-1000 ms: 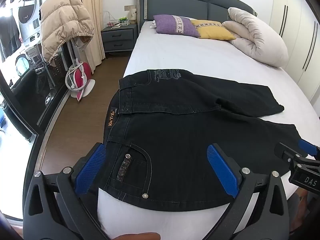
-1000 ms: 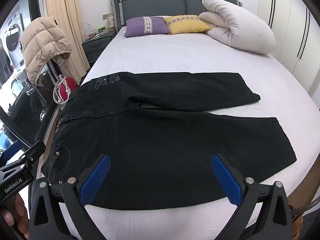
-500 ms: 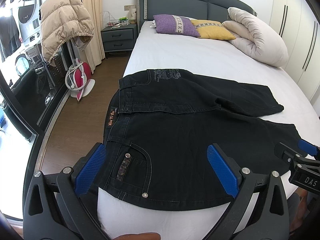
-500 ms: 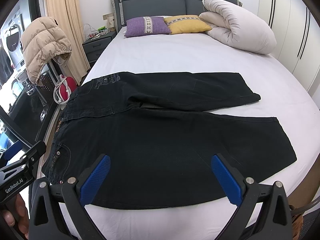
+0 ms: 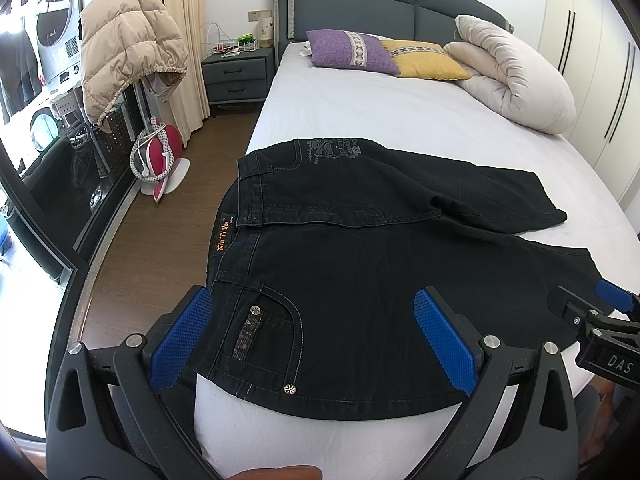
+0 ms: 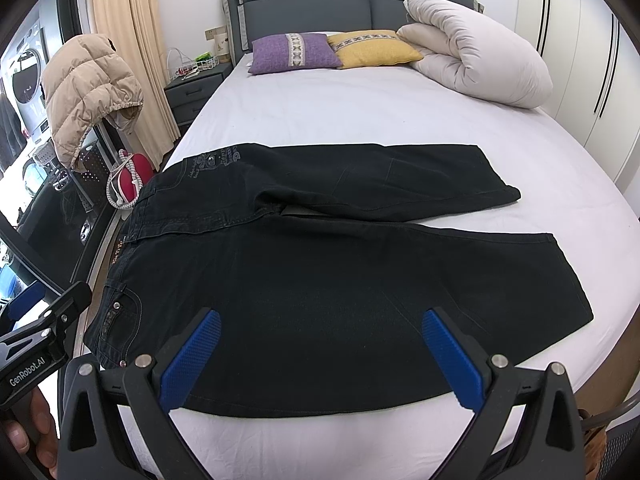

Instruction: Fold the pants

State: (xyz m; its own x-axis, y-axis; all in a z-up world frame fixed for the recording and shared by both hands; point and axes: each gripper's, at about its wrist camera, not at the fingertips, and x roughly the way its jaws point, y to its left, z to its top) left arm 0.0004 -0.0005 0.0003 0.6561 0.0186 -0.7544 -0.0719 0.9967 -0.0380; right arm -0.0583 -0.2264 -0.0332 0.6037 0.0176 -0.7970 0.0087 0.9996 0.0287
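Observation:
Black pants [image 5: 380, 248] lie flat across the white bed [image 5: 360, 108], waist at the left edge, two legs running right; they show in the right wrist view [image 6: 340, 264] too. My left gripper [image 5: 316, 340] is open and empty, above the near hip pocket [image 5: 268, 332]. My right gripper [image 6: 320, 356] is open and empty, above the near leg's lower hem side. The right gripper shows at the right edge of the left wrist view [image 5: 600, 320]; the left one shows at the left edge of the right wrist view [image 6: 36, 336].
Purple pillow [image 6: 294, 50], yellow pillow [image 6: 372, 48] and rolled duvet [image 6: 476, 52] lie at the headboard. A beige jacket [image 5: 128, 56] hangs on a rack left of the bed, with a nightstand [image 5: 236, 76] and wooden floor [image 5: 160, 248] there.
Both views have shifted very slightly; the pants and both grippers stay as they were.

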